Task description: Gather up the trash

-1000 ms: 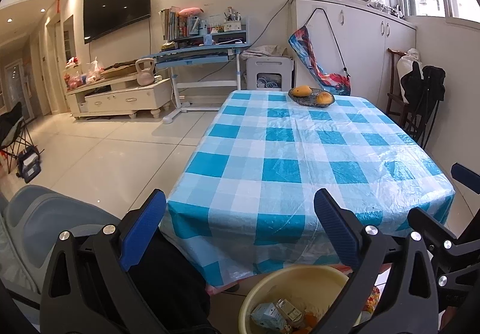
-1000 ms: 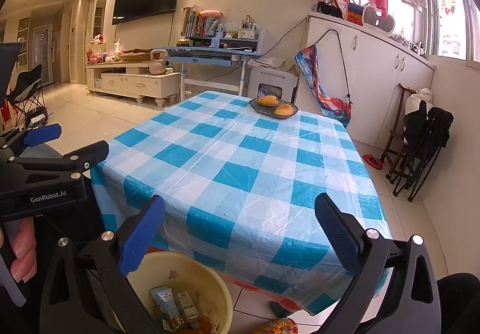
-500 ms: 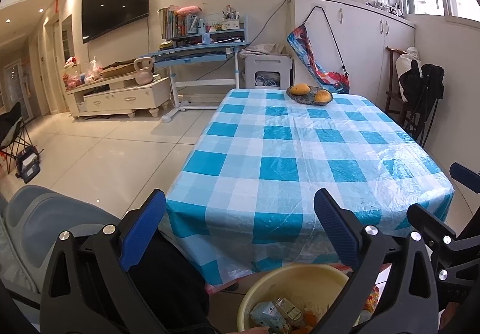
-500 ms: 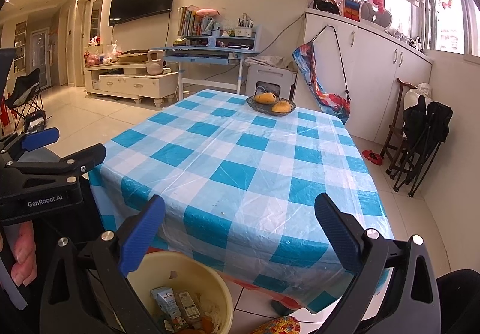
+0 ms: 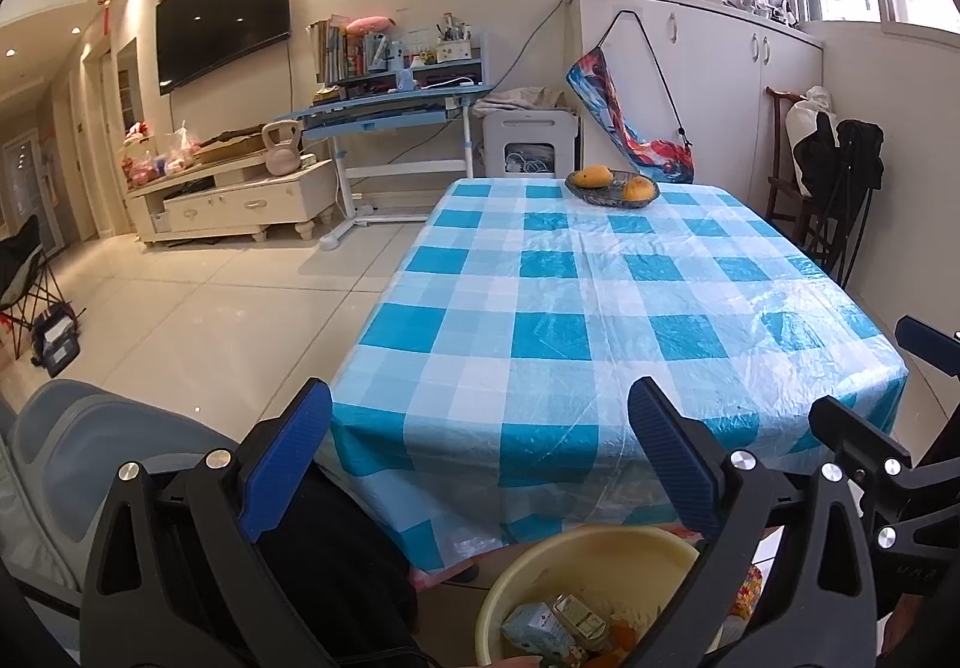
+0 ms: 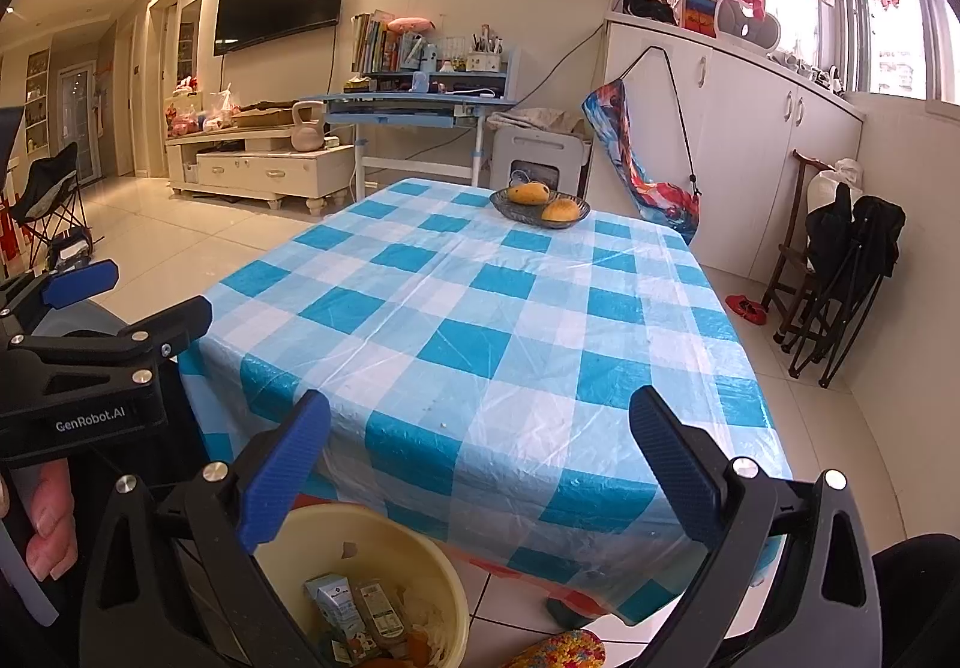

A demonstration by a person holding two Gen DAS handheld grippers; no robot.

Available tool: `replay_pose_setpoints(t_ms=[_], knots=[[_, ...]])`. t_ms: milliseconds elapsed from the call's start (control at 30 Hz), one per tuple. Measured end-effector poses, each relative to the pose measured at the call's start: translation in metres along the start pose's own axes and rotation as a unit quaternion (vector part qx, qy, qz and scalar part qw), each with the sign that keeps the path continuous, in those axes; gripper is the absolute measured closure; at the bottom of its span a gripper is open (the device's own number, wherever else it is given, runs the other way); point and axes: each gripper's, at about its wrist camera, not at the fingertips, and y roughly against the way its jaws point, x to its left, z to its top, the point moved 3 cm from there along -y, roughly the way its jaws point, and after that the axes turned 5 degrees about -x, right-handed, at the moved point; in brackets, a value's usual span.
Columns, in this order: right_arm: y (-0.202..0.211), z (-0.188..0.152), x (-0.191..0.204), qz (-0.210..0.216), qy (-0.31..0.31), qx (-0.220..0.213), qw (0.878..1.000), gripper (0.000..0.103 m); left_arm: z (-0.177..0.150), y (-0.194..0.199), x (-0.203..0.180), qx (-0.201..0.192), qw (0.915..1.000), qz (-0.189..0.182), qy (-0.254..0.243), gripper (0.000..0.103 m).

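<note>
Beside the checked table (image 6: 480,320), both wide-open, empty grippers (image 5: 480,464) (image 6: 480,464) have been drawn slightly back above the trash-filled yellow basin (image 6: 384,536), suggesting collection is finished.

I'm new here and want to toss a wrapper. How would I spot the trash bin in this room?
Find the table with the blue-and-white checked cloth. On the floor at its near end stands a round, pale yellow tub, open at the top. Unlike the dark fruit bowl on the table's far end, it holds cartons and scraps.
</note>
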Motion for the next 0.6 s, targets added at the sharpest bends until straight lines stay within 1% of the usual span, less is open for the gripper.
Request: replay_pose_setpoints(t_ms=[367,600], knots=[[-0.0019,-0.001,0.0006,-0.003,0.0,0.0,1.0,0.007,0.0024,0.0033,0.0053,-0.006,0.9999,0.0,0.009,0.008],[-0.0018,-0.0012,0.001,-0.004,0.001,0.0,1.0,0.007,0.0024,0.0039,0.0039,-0.006,1.0,0.0,0.004,0.008]])
